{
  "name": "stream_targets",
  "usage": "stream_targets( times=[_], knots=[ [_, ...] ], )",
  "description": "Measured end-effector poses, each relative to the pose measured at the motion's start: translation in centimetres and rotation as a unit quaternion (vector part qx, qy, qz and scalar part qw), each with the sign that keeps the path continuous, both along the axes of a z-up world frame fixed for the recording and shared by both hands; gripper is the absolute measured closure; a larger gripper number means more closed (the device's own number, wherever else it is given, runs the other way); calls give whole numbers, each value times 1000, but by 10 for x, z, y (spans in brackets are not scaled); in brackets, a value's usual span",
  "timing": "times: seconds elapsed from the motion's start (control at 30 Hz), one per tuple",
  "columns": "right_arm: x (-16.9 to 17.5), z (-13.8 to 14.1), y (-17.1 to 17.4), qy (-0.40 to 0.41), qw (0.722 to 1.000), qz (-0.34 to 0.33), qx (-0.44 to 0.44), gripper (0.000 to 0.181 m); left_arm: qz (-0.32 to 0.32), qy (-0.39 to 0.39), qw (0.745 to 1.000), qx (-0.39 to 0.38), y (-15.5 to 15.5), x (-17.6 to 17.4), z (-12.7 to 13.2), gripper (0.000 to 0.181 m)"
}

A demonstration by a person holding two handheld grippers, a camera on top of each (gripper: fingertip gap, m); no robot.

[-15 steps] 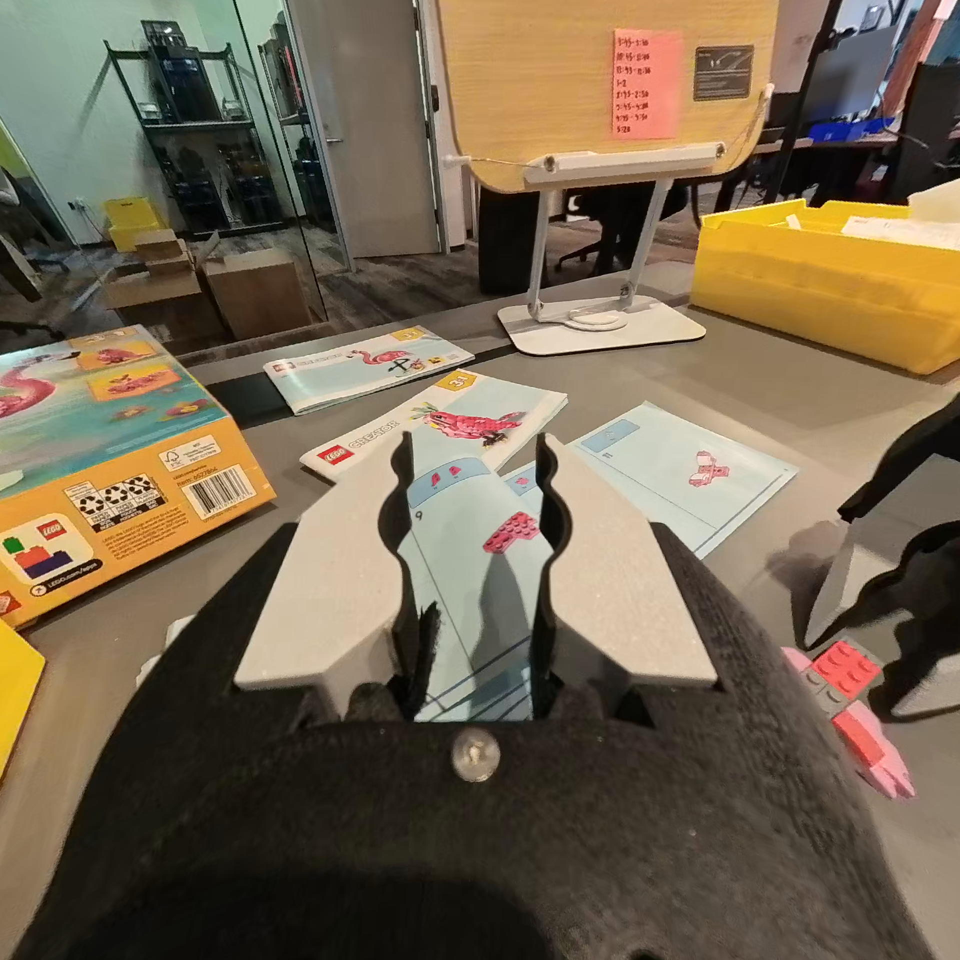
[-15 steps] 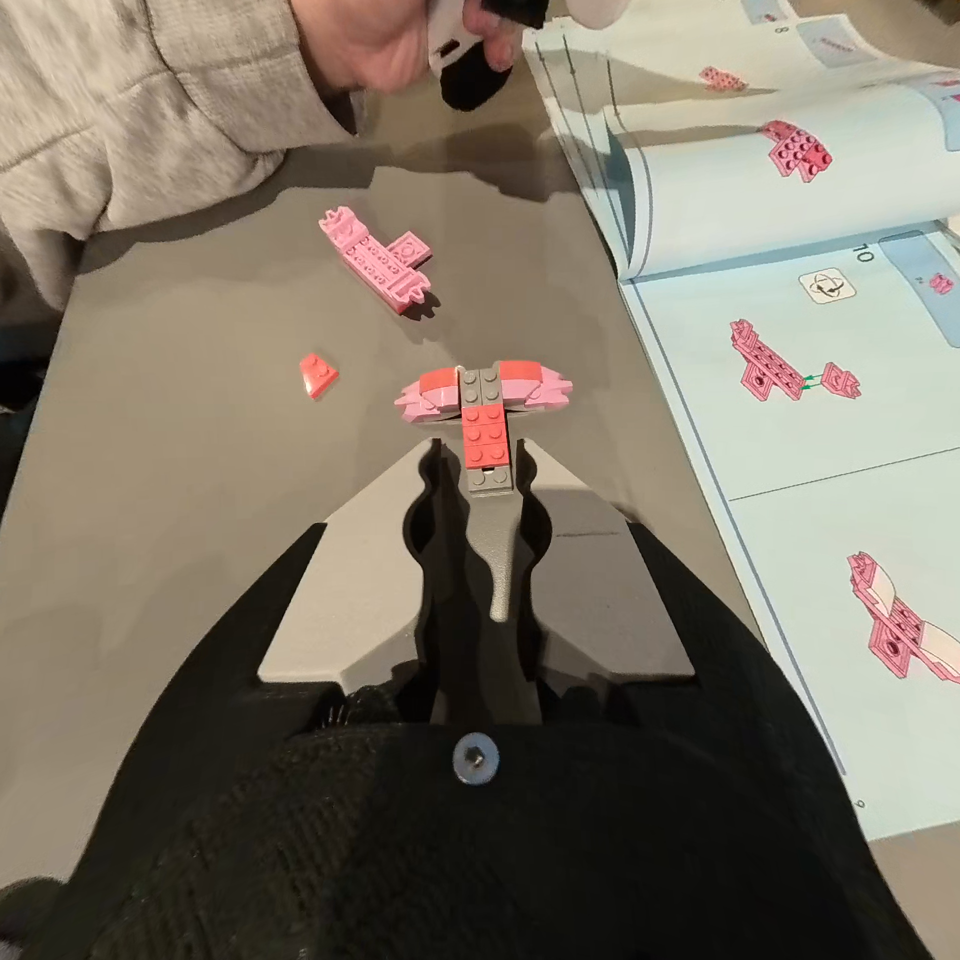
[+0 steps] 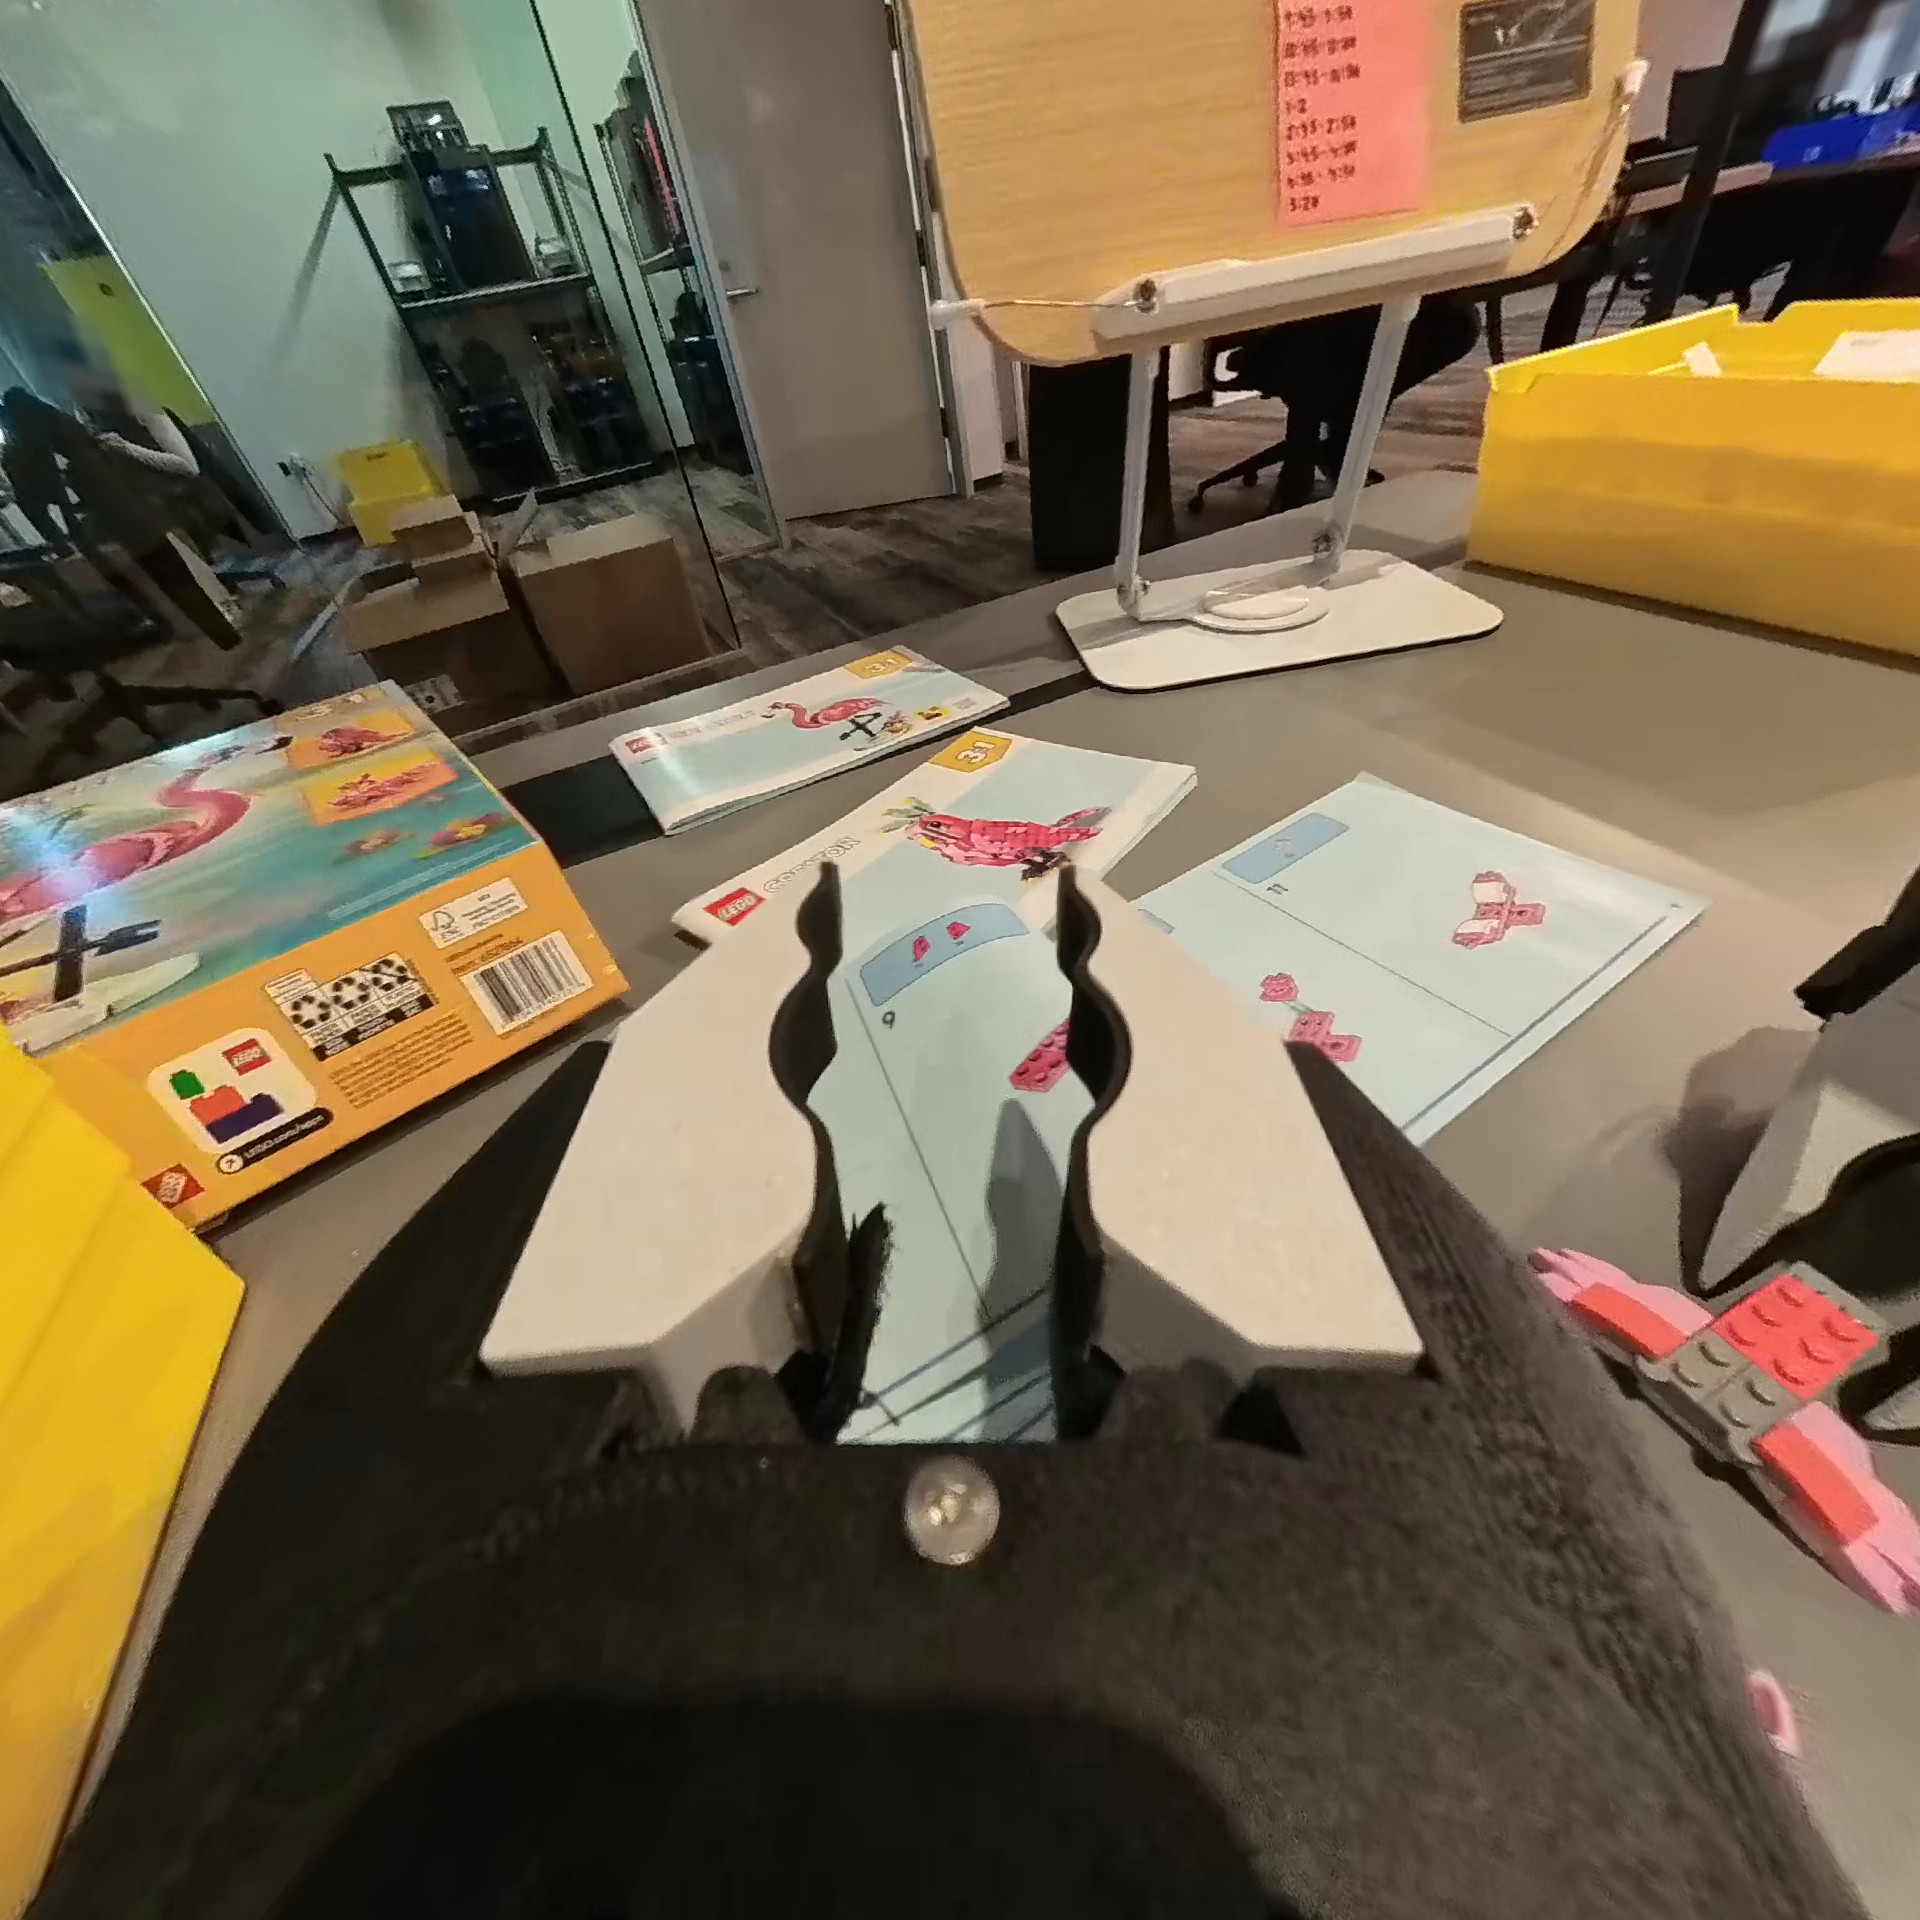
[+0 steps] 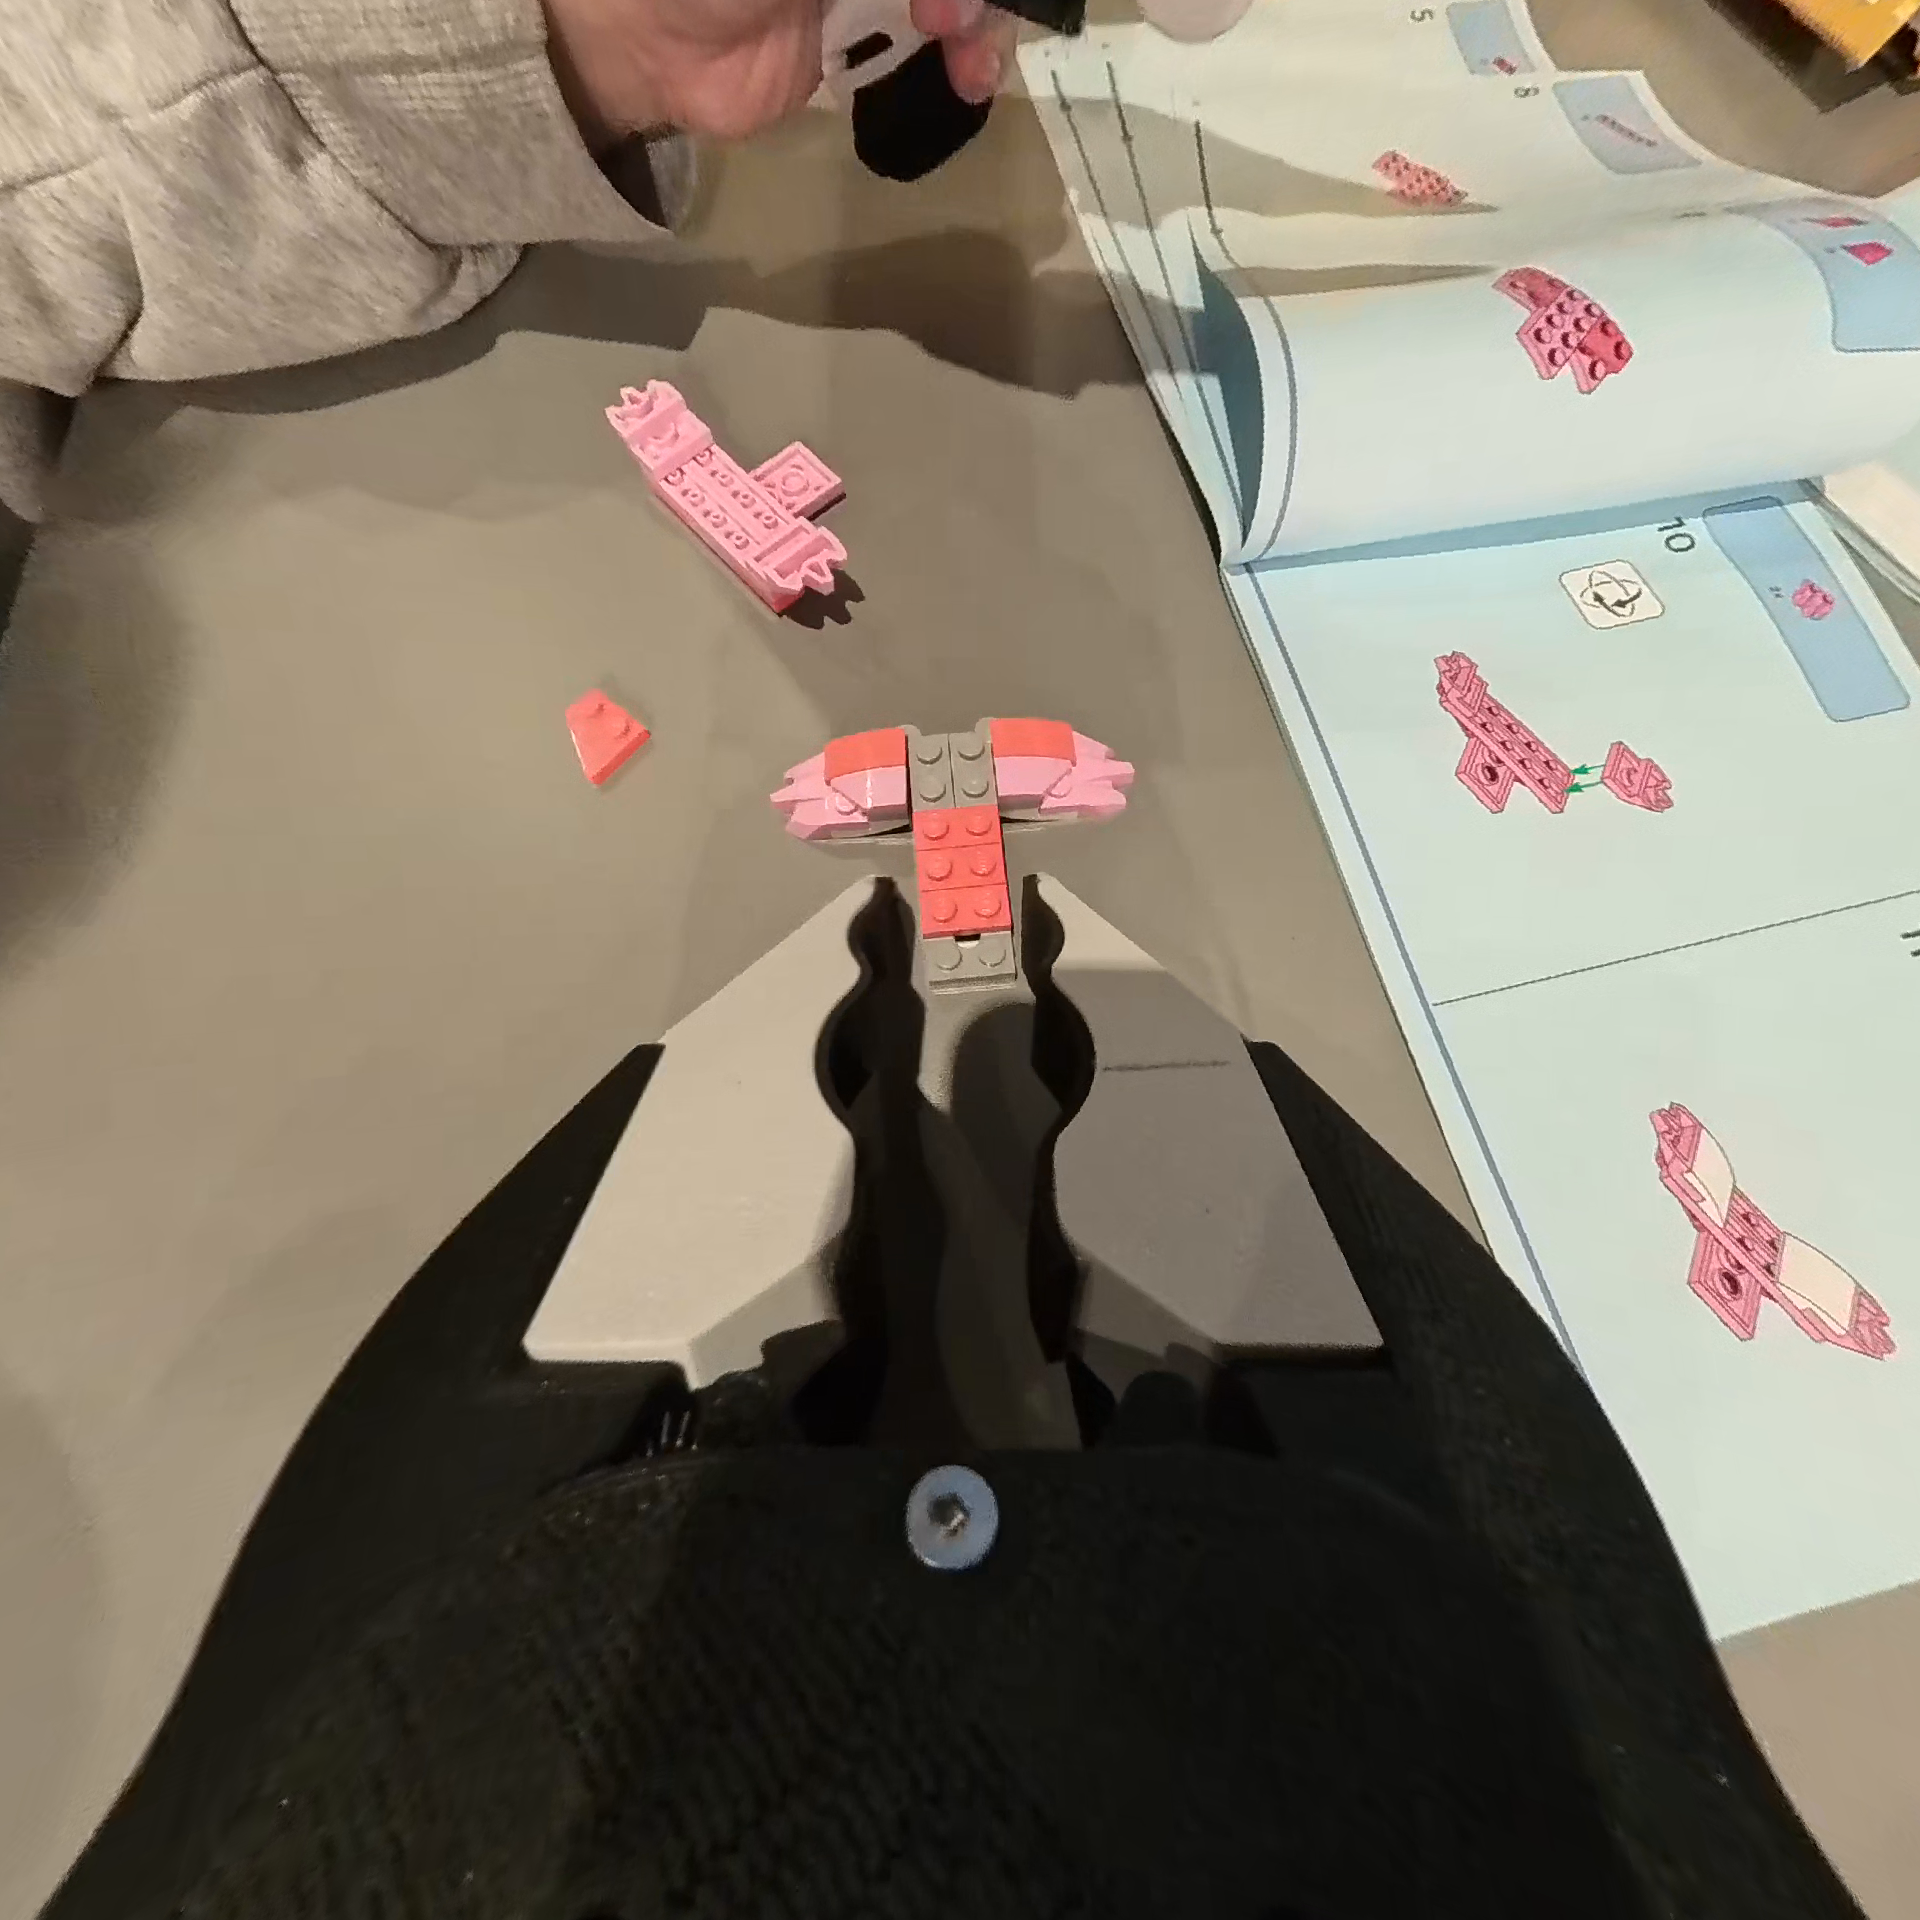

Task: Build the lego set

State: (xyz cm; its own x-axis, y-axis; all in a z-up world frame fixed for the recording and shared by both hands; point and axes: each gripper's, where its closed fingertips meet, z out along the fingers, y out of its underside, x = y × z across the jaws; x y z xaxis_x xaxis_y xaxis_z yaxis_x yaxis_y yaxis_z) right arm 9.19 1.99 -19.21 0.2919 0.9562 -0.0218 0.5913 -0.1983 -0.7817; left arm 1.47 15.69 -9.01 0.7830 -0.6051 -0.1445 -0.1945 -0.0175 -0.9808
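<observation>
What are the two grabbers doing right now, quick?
Left gripper: open, holding nothing, above the instruction booklet.
Right gripper: jaws closed on the stem of the pink, red and grey lego piece.

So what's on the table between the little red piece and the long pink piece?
Nothing. In the right wrist view, the small red piece and the long pink piece lie apart, with only bare grey table between them.

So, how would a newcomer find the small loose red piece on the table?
Start at the open instruction booklet on the right side of the grey table. Left of it lies the T-shaped build that the right gripper holds. Further left, alone, is the red wedge piece: single, flat, far smaller than either assembly.
</observation>
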Motion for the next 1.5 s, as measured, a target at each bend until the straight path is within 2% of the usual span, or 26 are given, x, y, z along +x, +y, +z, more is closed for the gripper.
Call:
stream_targets(
  times=[0.3,0.37,0.47,0.53,0.6,0.67,0.73,0.77,0.8,0.87,0.97,1.07,1.17,1.37,1.43,1.5],
  knots=[
    [-1,0,1,-9,1000,-9,20,166,-7,-34,999,-10,1,-1,1,142],
    [-2,3,5,-17,997,-16,67,166,-6,-32,999,-8,2,-1,0,142],
    [7,16,20,-63,974,-32,216,167,-6,-32,999,-2,1,-1,1,142],
    [15,33,30,-118,931,-48,343,166,-6,-30,1000,5,1,-2,3,143],
    [19,52,34,-176,866,-46,466,167,-3,-28,1000,12,1,-3,4,143],
    [18,63,33,-245,773,-16,585,167,-1,-29,999,14,2,-4,5,144],
    [14,62,29,-309,672,39,672,167,-2,-31,999,12,2,-3,4,144],
    [12,58,27,-333,628,67,700,166,-3,-32,999,11,2,-3,4,145],
    [11,55,24,-347,598,87,717,166,-3,-33,999,11,1,-3,5,145],
    [15,52,19,-348,583,90,729,166,-5,-33,999,13,0,-2,6,145],
    [19,54,12,-370,541,112,746,166,-4,-31,999,22,-1,-2,9,145],
    [17,44,6,-389,502,191,748,166,-8,-42,999,18,-1,-2,11,145],
    [11,36,-5,-389,442,283,757,167,-13,-52,998,12,-2,-1,11,145],
    [14,15,-25,-396,344,429,736,167,-17,-56,998,3,-2,2,7,145],
    [19,7,-35,-395,345,461,716,165,-18,-55,998,1,-2,3,6,145],
    [27,0,-43,-403,363,478,691,164,-19,-58,998,1,-2,3,7,145]
  ],
)
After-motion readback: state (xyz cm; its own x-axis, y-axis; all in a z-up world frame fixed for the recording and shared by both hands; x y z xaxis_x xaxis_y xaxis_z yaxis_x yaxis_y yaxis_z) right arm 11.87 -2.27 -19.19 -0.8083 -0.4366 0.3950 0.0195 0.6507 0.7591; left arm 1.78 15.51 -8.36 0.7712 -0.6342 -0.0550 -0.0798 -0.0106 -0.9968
